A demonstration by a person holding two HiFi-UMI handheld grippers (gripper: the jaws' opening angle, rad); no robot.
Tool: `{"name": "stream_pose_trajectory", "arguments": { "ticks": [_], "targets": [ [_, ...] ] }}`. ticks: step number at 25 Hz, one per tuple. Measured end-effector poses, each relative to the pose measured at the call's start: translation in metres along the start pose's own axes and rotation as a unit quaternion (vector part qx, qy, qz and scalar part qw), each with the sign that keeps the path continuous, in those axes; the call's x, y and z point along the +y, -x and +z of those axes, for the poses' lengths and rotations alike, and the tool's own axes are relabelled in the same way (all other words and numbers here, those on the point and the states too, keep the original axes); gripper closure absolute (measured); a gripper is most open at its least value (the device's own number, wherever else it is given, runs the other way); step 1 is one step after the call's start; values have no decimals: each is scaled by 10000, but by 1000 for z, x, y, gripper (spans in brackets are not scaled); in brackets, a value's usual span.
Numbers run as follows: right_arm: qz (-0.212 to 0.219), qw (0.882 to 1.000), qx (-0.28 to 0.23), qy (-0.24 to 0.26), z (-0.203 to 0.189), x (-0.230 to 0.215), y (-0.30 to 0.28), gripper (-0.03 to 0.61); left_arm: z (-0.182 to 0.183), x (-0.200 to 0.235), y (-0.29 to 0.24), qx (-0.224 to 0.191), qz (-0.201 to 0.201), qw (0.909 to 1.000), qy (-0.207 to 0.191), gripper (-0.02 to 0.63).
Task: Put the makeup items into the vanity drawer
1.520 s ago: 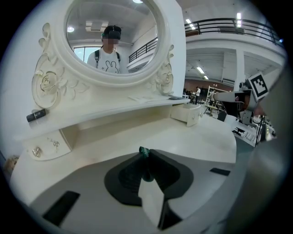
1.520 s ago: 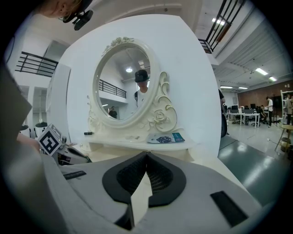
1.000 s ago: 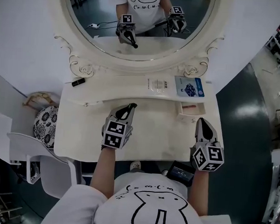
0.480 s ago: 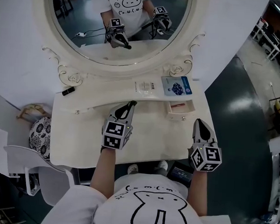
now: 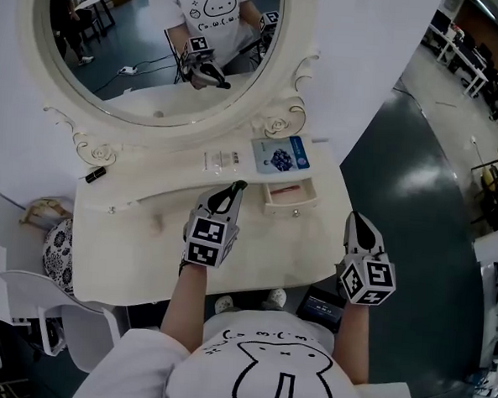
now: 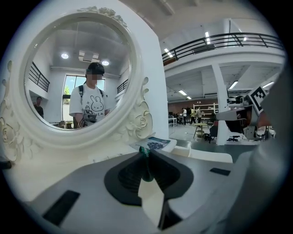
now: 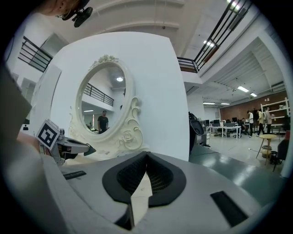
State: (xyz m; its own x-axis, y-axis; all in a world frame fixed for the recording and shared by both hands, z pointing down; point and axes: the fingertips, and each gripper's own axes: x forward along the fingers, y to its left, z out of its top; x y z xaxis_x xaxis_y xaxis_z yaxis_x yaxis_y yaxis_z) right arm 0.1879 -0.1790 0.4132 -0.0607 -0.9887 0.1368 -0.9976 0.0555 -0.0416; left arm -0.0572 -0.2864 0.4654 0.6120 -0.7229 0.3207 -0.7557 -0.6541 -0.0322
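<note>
The drawer (image 5: 292, 207) is standing open at the right of the vanity (image 5: 137, 246), and something reddish (image 5: 285, 190) is already lying inside it. The left gripper (image 5: 230, 193) is hovering over the top just left of the drawer. Its jaws are nearly together and pinching a slim dark-green stick (image 6: 144, 151), which is poking out past the tips. I'd say that is the piece meant for the drawer next. The right gripper (image 5: 359, 219) is hanging near the vanity's front right corner, jaws closed together with nothing between them.

Under the mirror (image 5: 149, 45) a blue packet (image 5: 280, 154) and a white packet (image 5: 220, 159) are lying side by side just behind the drawer. A small black tube (image 5: 95, 174) is lying well apart at the left end.

So I'm judging the job as partly done: one thing in, one in hand, three waiting.
</note>
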Motion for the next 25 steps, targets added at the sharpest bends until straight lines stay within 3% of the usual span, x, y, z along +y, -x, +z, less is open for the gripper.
{"name": "stream_pose_trajectory", "arguments": {
  "ticks": [9,16,18,19,22,25],
  "targets": [
    [-362,9992,54,-134,-10,-74,12,568,8,-54,-58,155,-346,9991,-166,554],
    [-406,9990,113,-155,-15,-106,7,568,0,-77,-89,362,-436,9982,-201,546],
    [-390,9990,142,-155,-17,-111,4,568,-6,-79,-96,463,-426,9979,-123,520],
    [-382,9990,151,-157,-17,-114,2,568,-9,-79,-99,533,-415,9977,-92,455],
    [-355,9991,159,-175,-17,-119,-2,568,-13,-78,-104,661,-346,9972,-41,368],
    [-303,9992,161,-189,-18,-121,-6,568,-13,-75,-103,668,-308,9973,40,347]
  ]
}}
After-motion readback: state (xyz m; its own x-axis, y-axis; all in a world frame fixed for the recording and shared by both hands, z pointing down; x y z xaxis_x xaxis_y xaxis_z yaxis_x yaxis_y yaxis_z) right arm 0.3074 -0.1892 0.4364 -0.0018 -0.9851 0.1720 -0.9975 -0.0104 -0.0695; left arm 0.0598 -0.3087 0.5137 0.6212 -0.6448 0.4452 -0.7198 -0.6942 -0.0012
